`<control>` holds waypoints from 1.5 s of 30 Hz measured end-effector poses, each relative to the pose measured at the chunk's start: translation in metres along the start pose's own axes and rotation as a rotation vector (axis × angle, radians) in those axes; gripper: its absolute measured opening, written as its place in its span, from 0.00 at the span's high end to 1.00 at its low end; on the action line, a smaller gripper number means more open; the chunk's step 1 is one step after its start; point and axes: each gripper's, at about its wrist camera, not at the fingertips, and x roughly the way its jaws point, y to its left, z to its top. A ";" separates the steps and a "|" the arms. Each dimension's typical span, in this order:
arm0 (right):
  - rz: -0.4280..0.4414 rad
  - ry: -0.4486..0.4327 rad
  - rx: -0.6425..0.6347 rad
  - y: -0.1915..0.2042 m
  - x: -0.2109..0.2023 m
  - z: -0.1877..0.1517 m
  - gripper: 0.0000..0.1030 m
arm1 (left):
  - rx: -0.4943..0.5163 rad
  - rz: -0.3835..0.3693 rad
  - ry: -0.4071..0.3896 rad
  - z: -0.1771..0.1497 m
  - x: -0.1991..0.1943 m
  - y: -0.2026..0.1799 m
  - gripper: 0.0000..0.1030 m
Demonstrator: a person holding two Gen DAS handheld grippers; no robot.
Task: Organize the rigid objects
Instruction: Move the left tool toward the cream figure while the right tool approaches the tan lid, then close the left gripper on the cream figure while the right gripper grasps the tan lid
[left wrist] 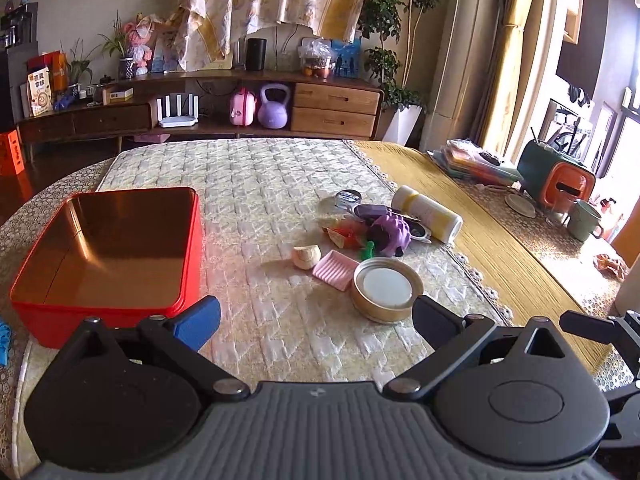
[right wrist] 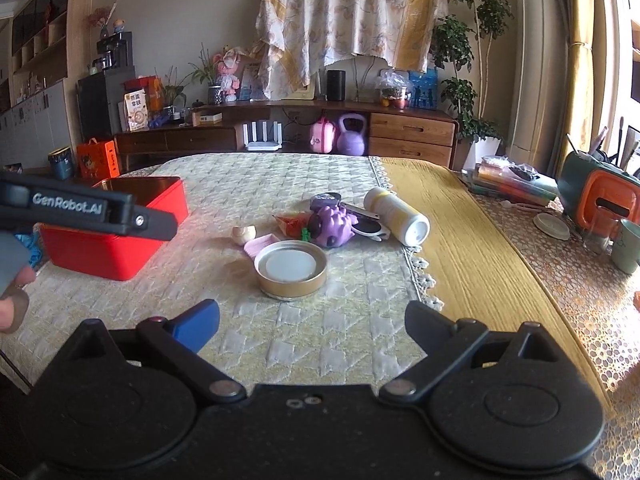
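the red tin sits empty on the quilted cloth, so nothing is sorted yet. the clutter lies right of it: a round gold lid, ribbed pink dish, purple toy, white bottle. left gripper and right gripper both have jaws apart, holding nothing.

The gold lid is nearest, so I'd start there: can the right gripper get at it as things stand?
Probably yes. The gold lid lies straight ahead of the open right gripper, with only bare quilted cloth between. The pink tray touches its far side, not the near one.
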 end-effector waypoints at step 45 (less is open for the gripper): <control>0.065 0.091 -0.048 0.013 0.129 0.022 0.31 | -0.003 0.024 0.110 0.032 0.173 0.010 0.65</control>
